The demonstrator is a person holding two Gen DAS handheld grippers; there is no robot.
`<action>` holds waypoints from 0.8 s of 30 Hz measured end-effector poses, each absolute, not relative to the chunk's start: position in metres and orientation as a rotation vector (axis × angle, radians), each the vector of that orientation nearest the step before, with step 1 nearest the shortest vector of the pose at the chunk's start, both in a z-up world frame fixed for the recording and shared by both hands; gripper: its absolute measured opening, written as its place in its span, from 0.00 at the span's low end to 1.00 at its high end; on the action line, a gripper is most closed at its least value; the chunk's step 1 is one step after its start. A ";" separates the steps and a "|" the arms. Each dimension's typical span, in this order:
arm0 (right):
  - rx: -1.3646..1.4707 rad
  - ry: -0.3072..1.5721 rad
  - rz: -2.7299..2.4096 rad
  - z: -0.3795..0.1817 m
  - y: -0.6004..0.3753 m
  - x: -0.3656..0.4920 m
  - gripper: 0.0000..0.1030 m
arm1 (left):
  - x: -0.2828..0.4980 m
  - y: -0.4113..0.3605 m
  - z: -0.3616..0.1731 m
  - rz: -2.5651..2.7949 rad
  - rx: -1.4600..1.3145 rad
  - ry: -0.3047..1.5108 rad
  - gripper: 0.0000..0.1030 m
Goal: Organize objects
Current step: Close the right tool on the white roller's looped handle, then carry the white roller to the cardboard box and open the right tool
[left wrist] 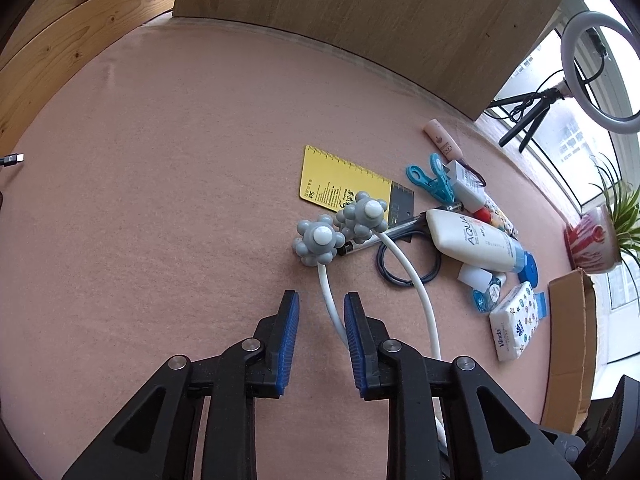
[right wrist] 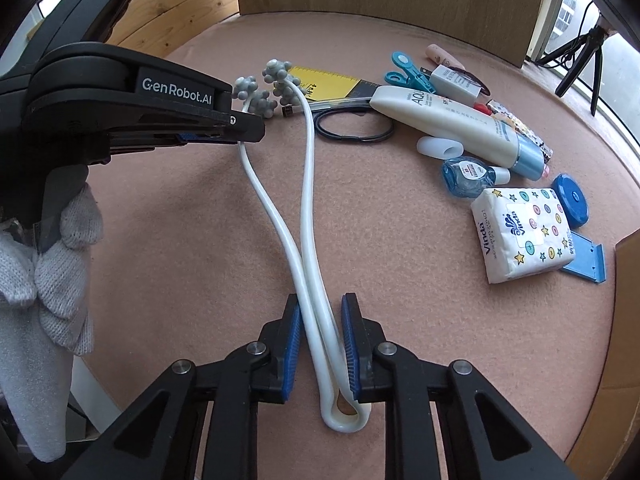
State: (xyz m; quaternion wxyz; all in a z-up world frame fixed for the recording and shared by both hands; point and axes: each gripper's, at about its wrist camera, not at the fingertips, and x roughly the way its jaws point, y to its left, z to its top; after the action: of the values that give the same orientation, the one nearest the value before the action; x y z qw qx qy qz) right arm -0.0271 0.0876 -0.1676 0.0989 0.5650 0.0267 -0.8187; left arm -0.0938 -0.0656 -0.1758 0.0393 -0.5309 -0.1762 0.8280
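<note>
A white two-armed massager (right wrist: 309, 160) with grey knobbly balls (left wrist: 320, 240) lies on the pink mat (left wrist: 180, 200). My right gripper (right wrist: 322, 304) is shut on both white arms near the looped end (right wrist: 346, 424), with the blue pads (right wrist: 294, 344) pressing from either side. Near the balls, my left gripper (left wrist: 320, 300) stands over one arm (left wrist: 332, 304). That arm lies against the right pad, and a gap shows to the left pad (left wrist: 290, 344). From the right wrist view the left gripper (right wrist: 244, 132) is side-on, held by a gloved hand (right wrist: 60, 240).
To the right lies a cluster: a yellow ruler card (left wrist: 340, 180), a black hair tie (left wrist: 408, 264), an AQUA tube (left wrist: 472, 240), a blue clip (left wrist: 428, 180), a small blue bottle (right wrist: 464, 172), a tissue pack (right wrist: 520, 236). A cardboard box (left wrist: 568, 340) sits at the right edge, a wooden board (left wrist: 360, 12) behind.
</note>
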 end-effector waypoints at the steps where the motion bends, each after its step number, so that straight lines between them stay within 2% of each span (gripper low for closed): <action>1: 1.667 0.078 -2.422 -0.167 0.089 -0.026 0.17 | -0.094 -0.067 -0.176 2.539 -1.627 -0.544 0.29; 4: 1.658 0.066 -2.422 -0.168 0.090 -0.026 0.16 | -0.094 -0.068 -0.177 2.541 -1.622 -0.564 0.47; 6: 1.659 0.066 -2.422 -0.168 0.090 -0.025 0.16 | -0.094 -0.067 -0.178 2.550 -1.606 -0.549 0.43; 8: 1.660 0.065 -2.423 -0.168 0.091 -0.025 0.16 | -0.096 -0.064 -0.182 2.519 -1.615 -0.557 0.22; 10: 1.661 0.063 -2.424 -0.169 0.091 -0.026 0.16 | -0.096 -0.061 -0.182 2.505 -1.601 -0.570 0.14; 17: 1.651 0.061 -2.446 -0.163 0.093 -0.025 0.15 | -0.095 -0.052 -0.167 2.501 -1.538 -0.593 0.12; 24: 1.579 0.038 -2.512 -0.133 0.110 -0.010 0.15 | -0.096 -0.021 -0.128 2.513 -1.408 -0.546 0.13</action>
State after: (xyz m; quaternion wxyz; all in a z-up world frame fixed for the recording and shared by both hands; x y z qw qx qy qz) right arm -0.0104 0.1096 -0.1329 0.0871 0.5301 0.0127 -0.8434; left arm -0.0963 -0.0213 -0.1277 0.1044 -0.4777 -0.1851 0.8525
